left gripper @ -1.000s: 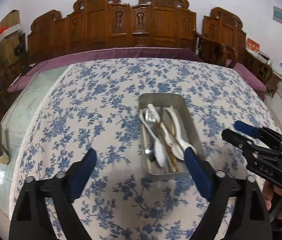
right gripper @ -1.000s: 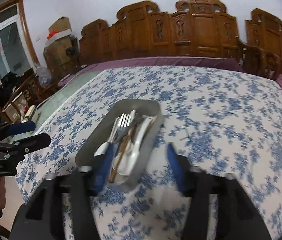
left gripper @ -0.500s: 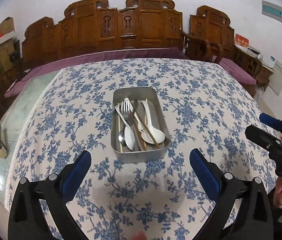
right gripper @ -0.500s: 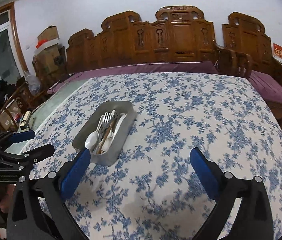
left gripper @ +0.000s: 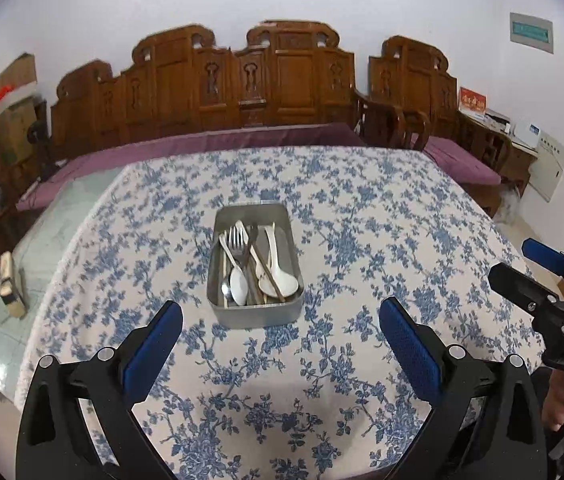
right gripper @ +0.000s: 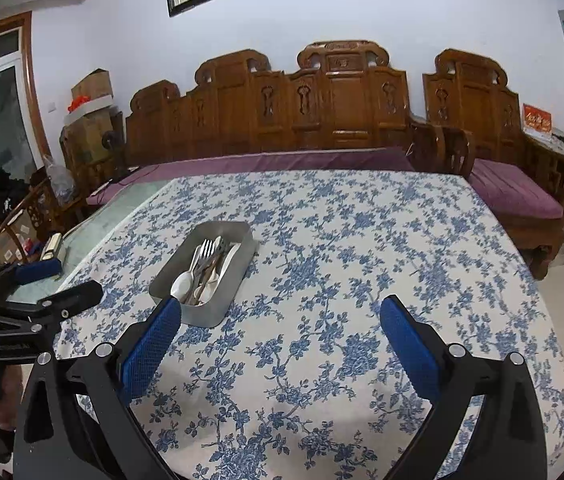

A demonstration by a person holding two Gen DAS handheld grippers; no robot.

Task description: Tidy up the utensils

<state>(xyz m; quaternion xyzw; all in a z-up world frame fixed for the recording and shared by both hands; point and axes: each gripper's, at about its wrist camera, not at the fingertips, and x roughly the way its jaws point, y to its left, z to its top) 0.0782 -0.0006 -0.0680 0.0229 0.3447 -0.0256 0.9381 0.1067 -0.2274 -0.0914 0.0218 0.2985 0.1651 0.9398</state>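
Your table, under its blue-flowered cloth (left gripper: pixel 361 208), fills most of both views, with a carved wooden bench (left gripper: pixel 289 80) and its purple cushion (left gripper: pixel 218 142) along the far side. A strip of bare glass tabletop (left gripper: pixel 62 216) shows at the left edge.

The metal tray (left gripper: pixel 256 316) sits on the cloth near the middle, just beyond your left gripper (left gripper: pixel 280 322) and to the near left of your right gripper (right gripper: pixel 280 322). Both grippers hang above the cloth with their jaws spread wide and nothing between the blue pads (left gripper: pixel 154 344).

All the utensils lie lengthwise inside the tray: a white spoon (left gripper: pixel 280 270) on the right, another white spoon (left gripper: pixel 238 278) on the left, a metal fork (left gripper: pixel 237 242) with tines toward the far end, and wooden chopsticks (left gripper: pixel 268 270) crossing over them. None lies out on the cloth.

At the left table edge rests a small pale block (left gripper: pixel 10 280).
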